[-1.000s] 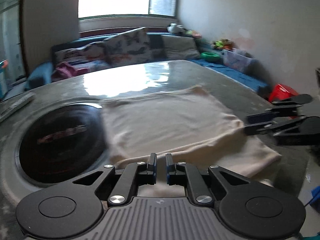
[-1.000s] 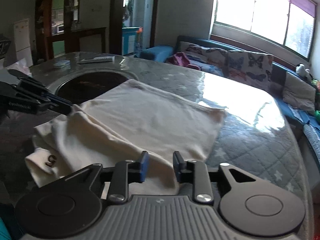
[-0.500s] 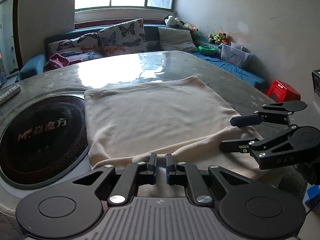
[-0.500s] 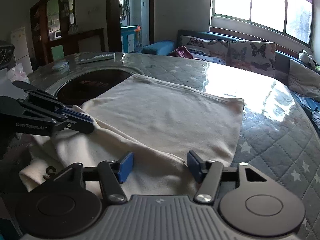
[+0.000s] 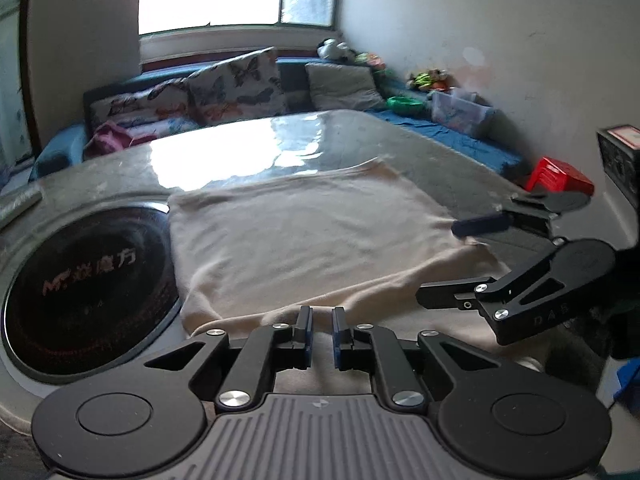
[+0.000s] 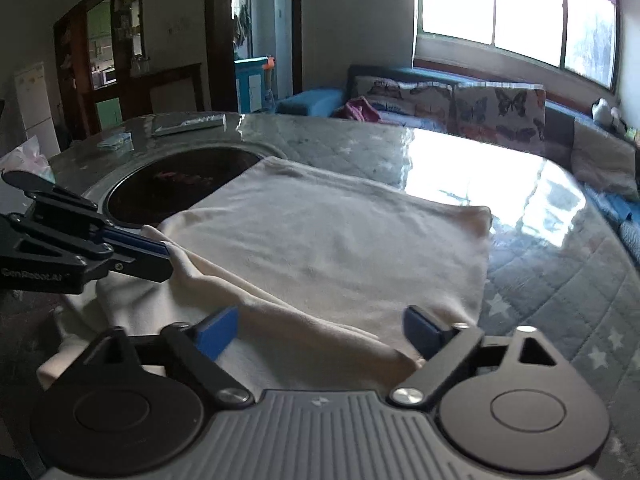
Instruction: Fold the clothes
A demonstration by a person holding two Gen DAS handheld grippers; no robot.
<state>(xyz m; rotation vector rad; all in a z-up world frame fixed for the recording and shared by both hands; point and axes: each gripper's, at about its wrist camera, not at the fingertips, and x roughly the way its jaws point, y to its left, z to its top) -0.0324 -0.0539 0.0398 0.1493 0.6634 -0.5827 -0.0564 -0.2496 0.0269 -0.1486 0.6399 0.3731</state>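
Note:
A cream garment (image 5: 304,232) lies folded flat on the table; it also shows in the right wrist view (image 6: 332,248). My left gripper (image 5: 320,316) sits at its near folded edge with the jaws close together, a small gap between the pads, and cloth bunched at the tips. In the right wrist view its fingertips (image 6: 160,248) touch the fold's left end. My right gripper (image 6: 320,328) is wide open over the near right edge of the garment, holding nothing. It shows at the right in the left wrist view (image 5: 452,260).
A round black induction hob (image 5: 88,276) is set into the glass-topped table (image 6: 460,152), just left of the garment. A sofa with butterfly cushions (image 5: 236,84) runs behind. A red stool (image 5: 560,176) stands on the floor at right.
My right gripper has opened from nearly shut to wide open and released the garment's edge. My left gripper stays at the fold, jaws still close together.

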